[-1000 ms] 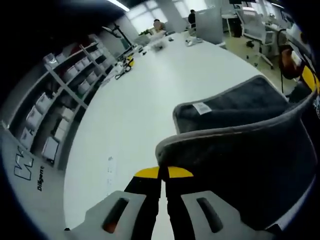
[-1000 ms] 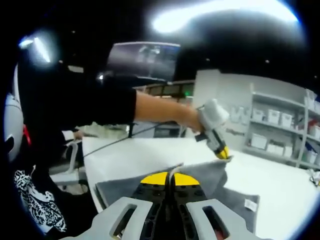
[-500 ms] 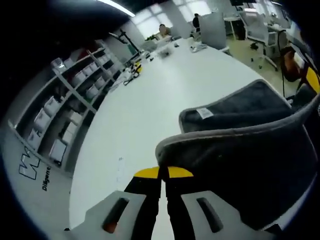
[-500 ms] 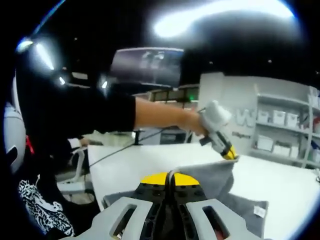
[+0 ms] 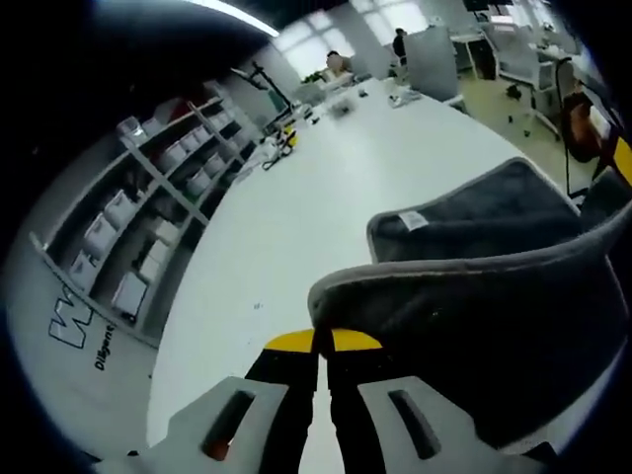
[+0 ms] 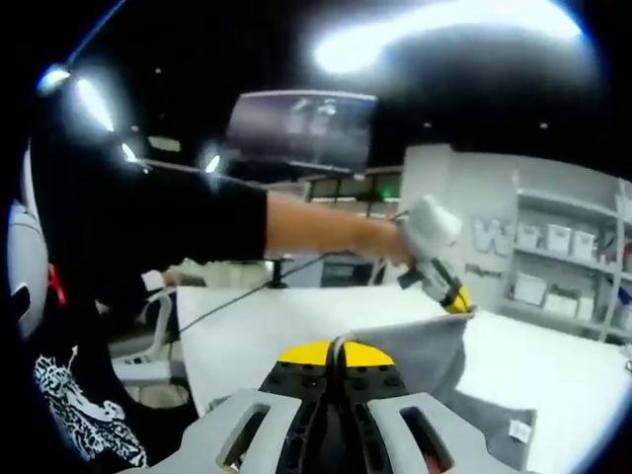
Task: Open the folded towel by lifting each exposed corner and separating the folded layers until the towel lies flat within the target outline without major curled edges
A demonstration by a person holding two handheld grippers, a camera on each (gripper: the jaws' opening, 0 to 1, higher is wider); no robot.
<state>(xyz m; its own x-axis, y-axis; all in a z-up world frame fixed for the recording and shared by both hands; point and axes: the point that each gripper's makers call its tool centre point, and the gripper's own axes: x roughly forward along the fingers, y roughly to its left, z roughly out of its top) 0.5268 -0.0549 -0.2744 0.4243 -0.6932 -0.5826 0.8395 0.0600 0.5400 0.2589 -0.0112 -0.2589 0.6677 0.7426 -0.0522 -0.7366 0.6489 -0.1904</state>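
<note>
A dark grey towel (image 5: 474, 326) with a lighter hem hangs raised between both grippers. My left gripper (image 5: 323, 346) is shut on one corner of its upper layer, yellow tips pinching the hem. The lower layer (image 5: 474, 212) lies on the white table (image 5: 296, 207) with a white label (image 5: 412, 220) showing. In the right gripper view my right gripper (image 6: 336, 353) is shut on another towel corner (image 6: 415, 351). The left gripper (image 6: 456, 299) appears there too, held by a person's hand (image 6: 380, 237), gripping the far corner. The label (image 6: 517, 430) shows low at the right.
Shelves with white boxes (image 5: 148, 217) line the wall left of the long table. Small items (image 5: 286, 133) and a seated person (image 5: 341, 65) are at the table's far end. Office chairs (image 5: 523, 59) stand off to the right. A person's black sleeve (image 6: 148, 227) crosses the right gripper view.
Both grippers have risen a little with the towel's upper layer still pinched. The lower layer and its label have slid lower and further away in both views.
</note>
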